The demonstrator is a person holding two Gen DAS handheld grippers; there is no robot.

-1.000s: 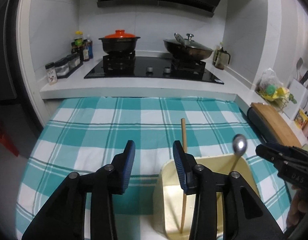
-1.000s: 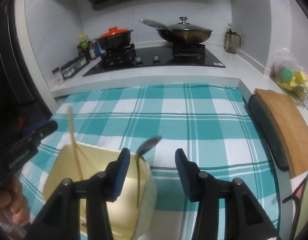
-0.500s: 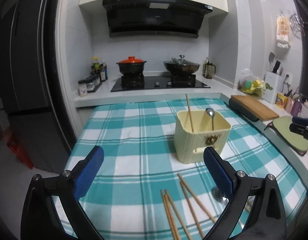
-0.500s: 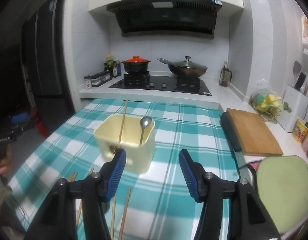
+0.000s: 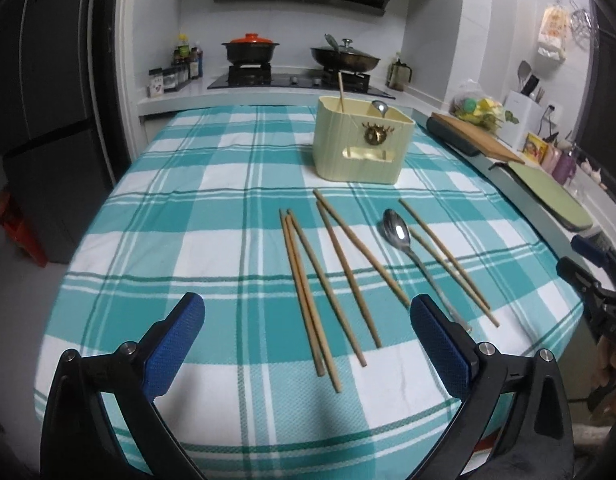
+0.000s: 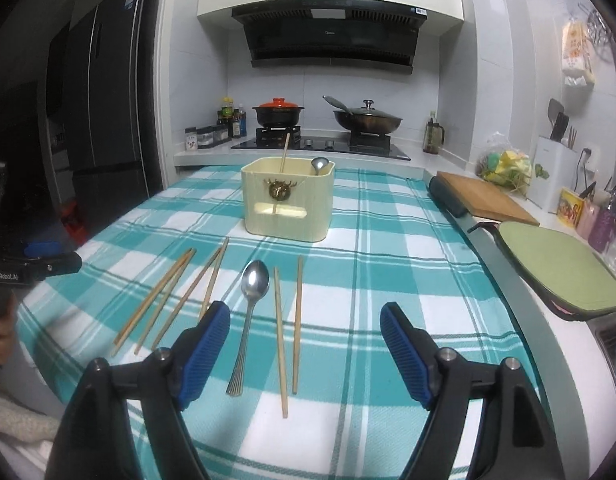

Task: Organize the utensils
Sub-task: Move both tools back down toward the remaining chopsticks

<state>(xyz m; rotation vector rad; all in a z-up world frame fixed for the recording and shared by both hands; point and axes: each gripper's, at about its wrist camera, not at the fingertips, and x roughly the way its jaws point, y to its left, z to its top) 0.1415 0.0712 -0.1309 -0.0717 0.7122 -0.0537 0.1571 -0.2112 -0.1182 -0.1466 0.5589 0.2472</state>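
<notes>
— What are you looking at on the cloth (image 5: 212,216)?

— A teal-and-white check, woven and a little nubbly. Six plain wooden chopsticks (image 5: 304,288) lie loose on it, slim and round, with a steel spoon (image 6: 250,312) among them (shiny oval bowl, ridged handle end). Behind them stands the holder (image 6: 288,216), a cream ribbed plastic box with rounded corners, a brass-coloured ornament on its front and a slot below it. One chopstick (image 6: 284,154) and a second spoon (image 6: 319,165) stand inside it.

— And your grippers?

— Your left gripper (image 5: 308,332) is spread wide, its jaws having just opened, with nothing between the blue textured pads (image 5: 176,344). It hangs over the near ends of the chopsticks. Your right gripper (image 6: 306,344) has just been opening too; spoon handle and two chopsticks lie below its gap, untouched.

— Any writing?

— "GenRobot.AI" in white on the left gripper's black body, seen from the right wrist. The hood (image 6: 331,40) carries a small logo, too small to read.
</notes>
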